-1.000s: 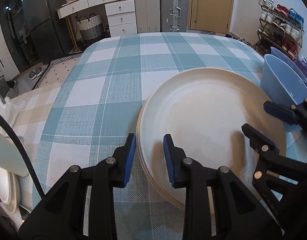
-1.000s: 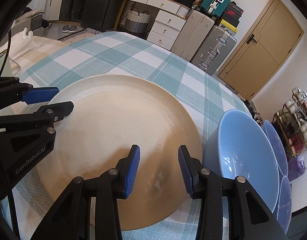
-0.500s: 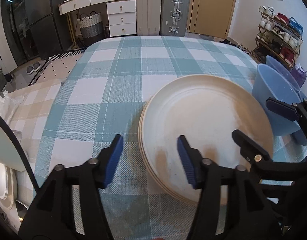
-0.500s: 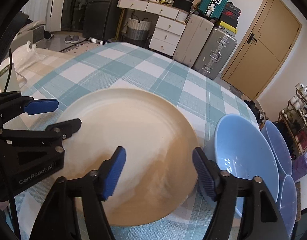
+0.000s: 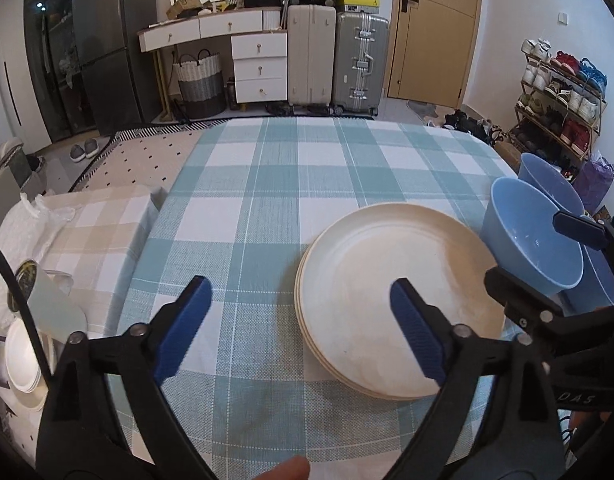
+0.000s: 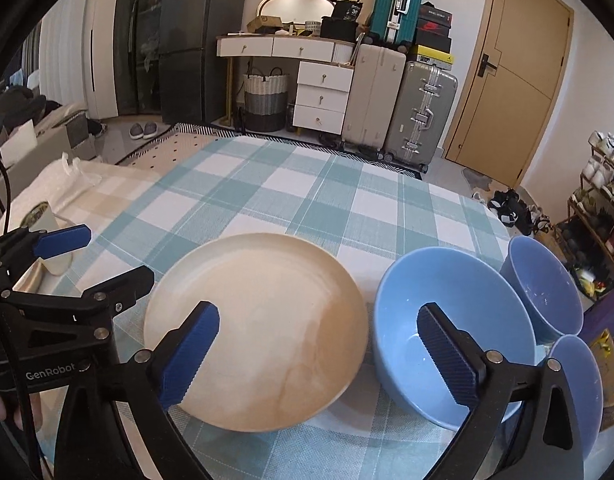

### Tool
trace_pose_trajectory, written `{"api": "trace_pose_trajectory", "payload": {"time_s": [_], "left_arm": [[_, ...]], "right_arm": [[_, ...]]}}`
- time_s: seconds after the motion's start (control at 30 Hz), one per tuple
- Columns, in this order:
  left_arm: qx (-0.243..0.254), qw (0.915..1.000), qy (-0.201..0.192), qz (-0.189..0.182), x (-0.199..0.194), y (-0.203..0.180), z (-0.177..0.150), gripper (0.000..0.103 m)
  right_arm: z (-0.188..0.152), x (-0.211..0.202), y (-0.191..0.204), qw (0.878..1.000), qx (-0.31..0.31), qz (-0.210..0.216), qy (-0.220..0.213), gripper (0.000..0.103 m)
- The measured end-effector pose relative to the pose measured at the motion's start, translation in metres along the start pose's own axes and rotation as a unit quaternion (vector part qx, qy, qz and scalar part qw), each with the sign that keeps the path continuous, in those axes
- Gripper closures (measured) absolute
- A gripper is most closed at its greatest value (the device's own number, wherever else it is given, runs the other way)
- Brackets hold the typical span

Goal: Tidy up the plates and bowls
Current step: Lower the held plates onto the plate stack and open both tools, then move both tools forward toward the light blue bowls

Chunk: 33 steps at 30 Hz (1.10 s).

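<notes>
A stack of cream plates (image 5: pixel 391 292) lies on the teal checked tablecloth (image 5: pixel 307 184); it also shows in the right wrist view (image 6: pixel 263 320). A large blue bowl (image 6: pixel 451 328) stands right of the stack, with two smaller blue bowls (image 6: pixel 543 284) (image 6: pixel 579 384) beyond it. My left gripper (image 5: pixel 303 332) is open and empty, held above the stack's left edge. My right gripper (image 6: pixel 321 356) is open and empty, above the gap between the stack and the large bowl (image 5: pixel 535 236).
A low side table with a beige checked cloth (image 5: pixel 95 232) stands left of the table, with a cup (image 5: pixel 47 304) and white dishes (image 5: pixel 23 356) by it. Suitcases (image 5: pixel 339 64), drawers and a shoe rack (image 5: pixel 559 92) stand beyond the far edge.
Both grippers have opened wide, letting go of the plate stack, and have drawn back and up from it. The stack stays on the table.
</notes>
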<state>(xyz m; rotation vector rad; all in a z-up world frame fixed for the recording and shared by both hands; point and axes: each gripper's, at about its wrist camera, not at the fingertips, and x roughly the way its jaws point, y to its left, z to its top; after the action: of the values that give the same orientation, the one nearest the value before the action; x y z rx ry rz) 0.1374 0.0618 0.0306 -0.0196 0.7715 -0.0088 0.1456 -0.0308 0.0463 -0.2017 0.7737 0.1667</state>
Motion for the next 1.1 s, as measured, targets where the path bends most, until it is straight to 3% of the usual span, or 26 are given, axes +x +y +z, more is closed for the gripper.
{"api": "trace_pose_trajectory", "payload": {"time_s": [0.03, 0.47, 0.7, 1.1], "left_arm": [[-0.003, 1.0, -0.005, 0.004, -0.004, 0.0, 0.001, 0.002], [0.02, 0.9976, -0.062, -0.021, -0.063, -0.033, 0.01, 0.002], [0.027, 0.9969, -0.047, -0.057, -0.069, -0.065, 0.024, 0.002], [0.023, 0.994, 0.001, -0.107, -0.048, -0.112, 0.056, 0.002]], "right_arm": [[0.0, -0.004, -0.003, 1.0, 0.004, 0.004, -0.002, 0.001], [-0.003, -0.053, -0.053, 0.999, 0.032, 0.003, -0.029, 0.001], [-0.009, -0.078, -0.09, 0.998, 0.061, 0.007, -0.03, 0.001], [-0.016, -0.113, -0.171, 0.993, 0.115, -0.028, -0.019, 0.001]]}}
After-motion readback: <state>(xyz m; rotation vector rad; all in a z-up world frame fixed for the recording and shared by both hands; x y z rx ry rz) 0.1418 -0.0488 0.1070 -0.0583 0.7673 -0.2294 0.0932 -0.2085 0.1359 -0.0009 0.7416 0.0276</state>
